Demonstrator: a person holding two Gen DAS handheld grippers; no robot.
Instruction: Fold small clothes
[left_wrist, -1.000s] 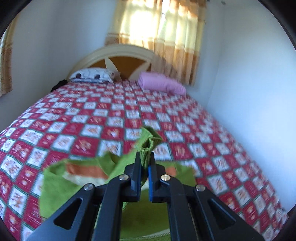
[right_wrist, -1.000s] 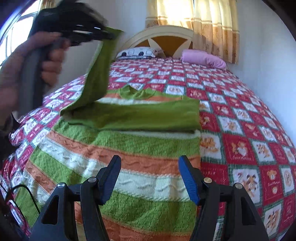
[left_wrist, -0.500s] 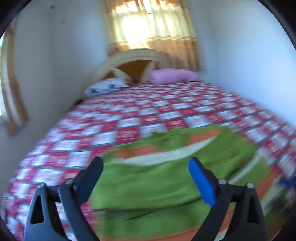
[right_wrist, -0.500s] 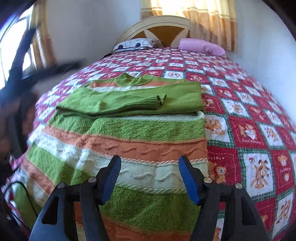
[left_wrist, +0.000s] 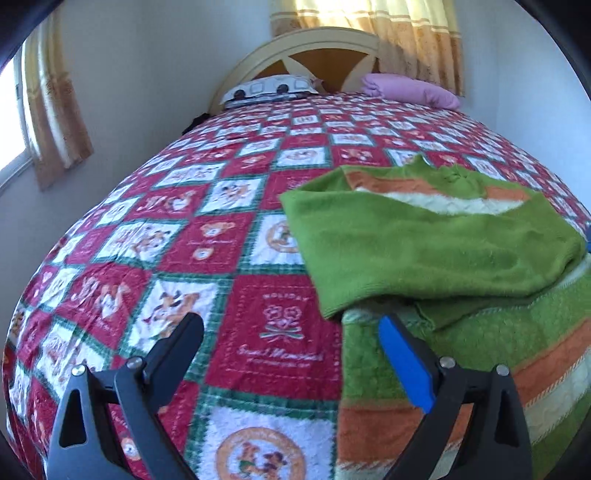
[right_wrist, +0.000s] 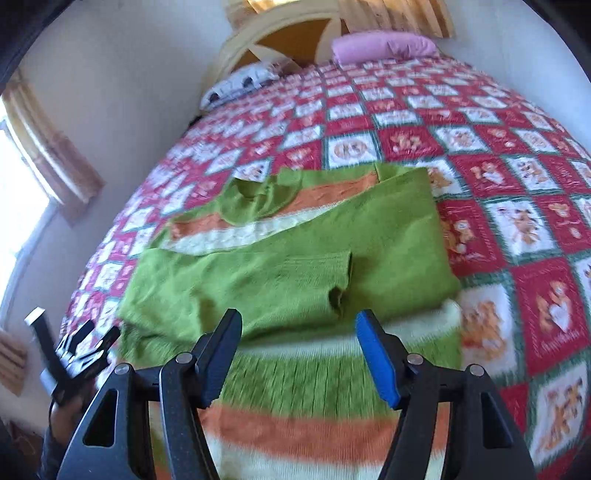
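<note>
A small knitted sweater (right_wrist: 306, 280) with green, orange and white stripes lies flat on the bed. Both green sleeves are folded across its chest, and the ribbed cuff (right_wrist: 332, 269) of the upper one rests near the middle. My right gripper (right_wrist: 297, 347) hovers open just above the striped body, below the folded sleeves, nothing between its fingers. In the left wrist view the sweater (left_wrist: 436, 240) fills the right side. My left gripper (left_wrist: 291, 347) stands wide open over the bedspread at the sweater's left edge, empty. It also shows at the lower left of the right wrist view as the left gripper (right_wrist: 79, 349).
The bed wears a red, white and green patchwork bedspread (left_wrist: 177, 240). A patterned pillow (left_wrist: 269, 88) and a pink pillow (left_wrist: 410, 90) lie by the headboard (left_wrist: 314, 48). White walls stand on both sides; curtained windows are behind and to the left.
My left gripper let go of the green sleeve, which now lies across the chest, then swung down and left to the sweater's edge. My right gripper moved in closer and rolled.
</note>
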